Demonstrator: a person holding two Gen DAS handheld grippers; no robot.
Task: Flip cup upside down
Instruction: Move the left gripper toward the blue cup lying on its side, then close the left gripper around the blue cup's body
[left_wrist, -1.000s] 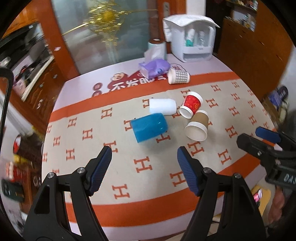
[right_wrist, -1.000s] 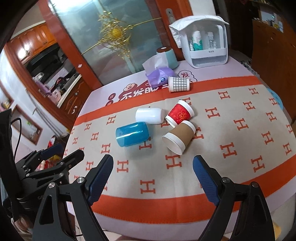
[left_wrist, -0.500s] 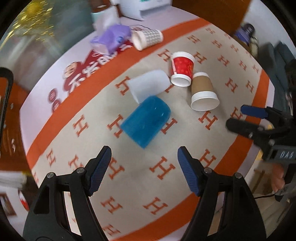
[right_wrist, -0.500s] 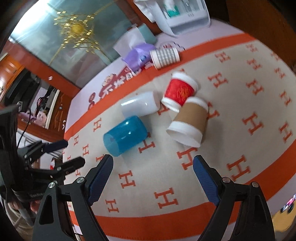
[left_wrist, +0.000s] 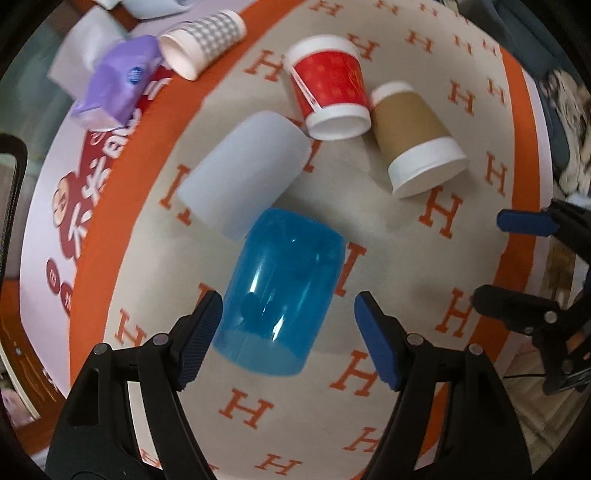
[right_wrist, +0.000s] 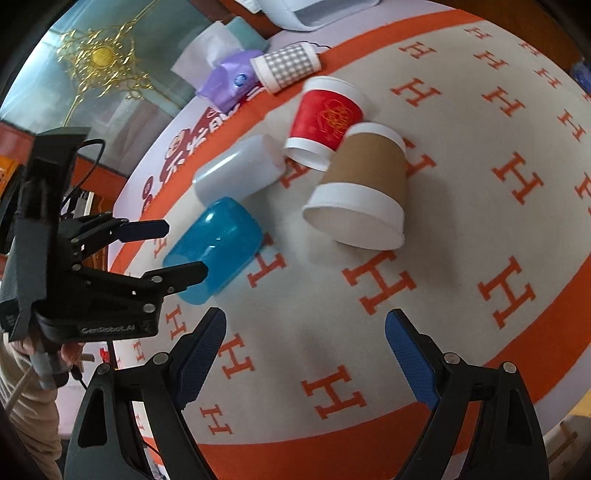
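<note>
Blue cup (left_wrist: 280, 291) lay sideways on the H-patterned tablecloth (left_wrist: 402, 236), touching a white cup (left_wrist: 243, 177) | left gripper (left_wrist: 288, 339) wide, straddling it | right gripper (right_wrist: 304, 358) wide, empty, near the tablecloth's orange border.

Beyond my tabletop (right_wrist: 480, 122), covered in a beige cloth with orange H's, stands a glass panel (right_wrist: 44, 96) with a gold ornament (right_wrist: 99, 57), framed in reddish wood.

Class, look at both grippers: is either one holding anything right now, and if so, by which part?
Nothing is held. The left gripper is open around the lying blue cup, not closed on it; the right gripper is open over bare tablecloth.
</note>
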